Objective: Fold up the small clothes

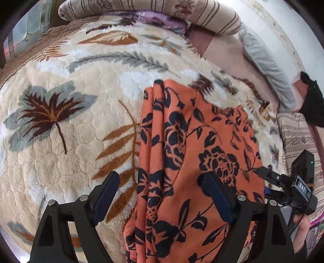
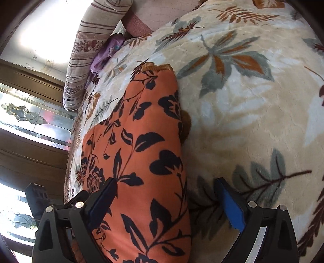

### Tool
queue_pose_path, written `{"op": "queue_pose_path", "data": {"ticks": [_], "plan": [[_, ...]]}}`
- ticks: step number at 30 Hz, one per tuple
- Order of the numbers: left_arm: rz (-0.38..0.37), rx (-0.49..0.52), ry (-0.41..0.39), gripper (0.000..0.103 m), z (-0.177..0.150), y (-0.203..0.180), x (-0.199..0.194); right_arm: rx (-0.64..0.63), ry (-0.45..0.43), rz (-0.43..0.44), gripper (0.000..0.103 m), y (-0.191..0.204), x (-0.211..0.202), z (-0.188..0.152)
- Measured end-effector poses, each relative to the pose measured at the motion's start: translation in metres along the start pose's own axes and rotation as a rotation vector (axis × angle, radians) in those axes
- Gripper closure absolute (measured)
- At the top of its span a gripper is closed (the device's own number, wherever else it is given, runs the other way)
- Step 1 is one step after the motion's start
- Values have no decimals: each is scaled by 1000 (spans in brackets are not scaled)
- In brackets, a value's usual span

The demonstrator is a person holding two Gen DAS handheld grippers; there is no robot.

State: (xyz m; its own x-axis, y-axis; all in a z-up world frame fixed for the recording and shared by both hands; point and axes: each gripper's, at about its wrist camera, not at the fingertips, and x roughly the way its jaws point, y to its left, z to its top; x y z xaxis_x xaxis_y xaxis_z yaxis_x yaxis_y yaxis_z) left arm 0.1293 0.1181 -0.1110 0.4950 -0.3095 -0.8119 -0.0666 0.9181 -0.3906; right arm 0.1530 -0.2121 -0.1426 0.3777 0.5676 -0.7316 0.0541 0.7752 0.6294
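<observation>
An orange garment with a dark floral print [image 1: 182, 153] lies folded lengthwise on a cream leaf-patterned blanket [image 1: 70, 121]. My left gripper [image 1: 160, 182] is open just above its near end, its jaws straddling the garment's left folded edge. The right gripper's body shows at the right of the left wrist view [image 1: 291, 182], at the garment's right edge. In the right wrist view the garment [image 2: 137, 153] runs away from me, its elastic waistband at the far end. My right gripper [image 2: 166, 190] is open over the garment's near right edge, holding nothing.
A striped bolster pillow [image 1: 182, 12] and a purple cloth [image 1: 154, 20] lie at the head of the bed. A grey pillow [image 1: 267, 66] lies along the wall. The blanket [image 2: 253, 101] spreads wide to the right of the garment. Wooden panels and glass [image 2: 30, 121] stand beyond the bed edge.
</observation>
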Motion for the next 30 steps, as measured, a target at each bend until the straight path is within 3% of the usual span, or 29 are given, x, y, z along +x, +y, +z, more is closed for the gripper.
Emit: {"op": "queue_pose_path", "data": {"ticks": [3, 5, 8, 15, 16, 17, 18, 20, 22, 26, 30], "plan": [[14, 26, 21, 16, 0, -4, 10, -59, 7, 28, 6, 14, 2, 0], [69, 81, 40, 15, -6, -11, 23, -94, 39, 15, 17, 20, 12, -3], [99, 110, 22, 15, -7, -17, 21, -142, 44, -37, 23, 27, 21, -10], [80, 111, 22, 15, -7, -13, 22, -133, 56, -53, 27, 28, 23, -8], [67, 119, 21, 20, -7, -14, 22, -134, 56, -56, 27, 29, 24, -6], [15, 126, 31, 41, -7, -15, 24, -142, 52, -62, 31, 31, 25, -6], [-22, 116, 41, 44, -7, -14, 24, -162, 55, -70, 37, 35, 26, -6], [-32, 131, 32, 60, -7, -18, 21, -216, 43, -104, 60, 48, 21, -7], [-9, 159, 3, 69, -8, -28, 13, -278, 6, -130, 65, 65, 7, -8], [-83, 173, -44, 73, 1, -60, -2, -345, -106, -142, 66, 79, -38, -5], [-135, 246, -102, 72, 16, -120, 3, -301, -213, -124, 66, 49, -92, 22]]}}
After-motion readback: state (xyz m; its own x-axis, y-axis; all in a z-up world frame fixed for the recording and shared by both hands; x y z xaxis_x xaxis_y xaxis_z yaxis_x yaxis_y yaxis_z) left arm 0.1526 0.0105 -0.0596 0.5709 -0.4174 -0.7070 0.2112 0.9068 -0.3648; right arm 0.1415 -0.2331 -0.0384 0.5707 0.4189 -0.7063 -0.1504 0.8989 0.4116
